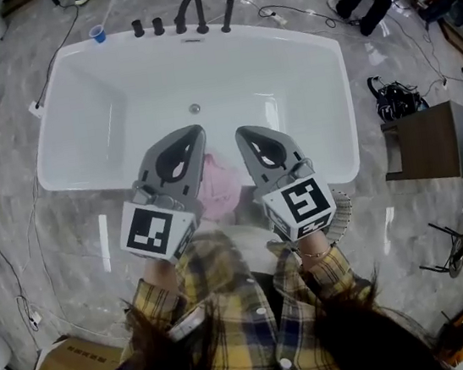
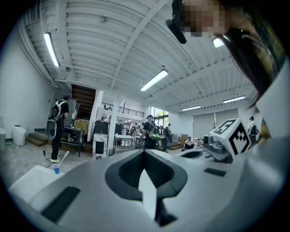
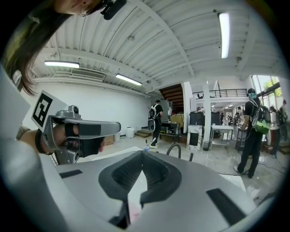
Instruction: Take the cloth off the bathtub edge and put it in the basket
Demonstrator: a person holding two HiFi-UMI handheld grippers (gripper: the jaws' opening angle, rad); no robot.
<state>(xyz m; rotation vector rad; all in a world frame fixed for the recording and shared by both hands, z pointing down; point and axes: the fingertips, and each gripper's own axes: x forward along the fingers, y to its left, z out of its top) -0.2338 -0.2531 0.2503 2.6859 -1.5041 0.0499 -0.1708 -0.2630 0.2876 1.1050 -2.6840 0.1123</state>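
The person's plaid sleeves (image 1: 234, 325) are reaching forward, holding the left tongs (image 1: 194, 134) and right tongs (image 1: 245, 132) over the bathtub (image 1: 278, 32), both pressed together and empty. The pink cloth (image 1: 219, 186) is lying untouched on the bathtub's near edge. The apparent basket (image 1: 342, 211) is waiting just outside that edge.

Your left gripper (image 1: 193, 132) and right gripper (image 1: 243, 132), jaws together, hang side by side above the near edge of the white bathtub (image 1: 61, 127). The pink cloth (image 1: 219, 188) lies on that edge between them. The basket (image 1: 340, 207) stands near right.
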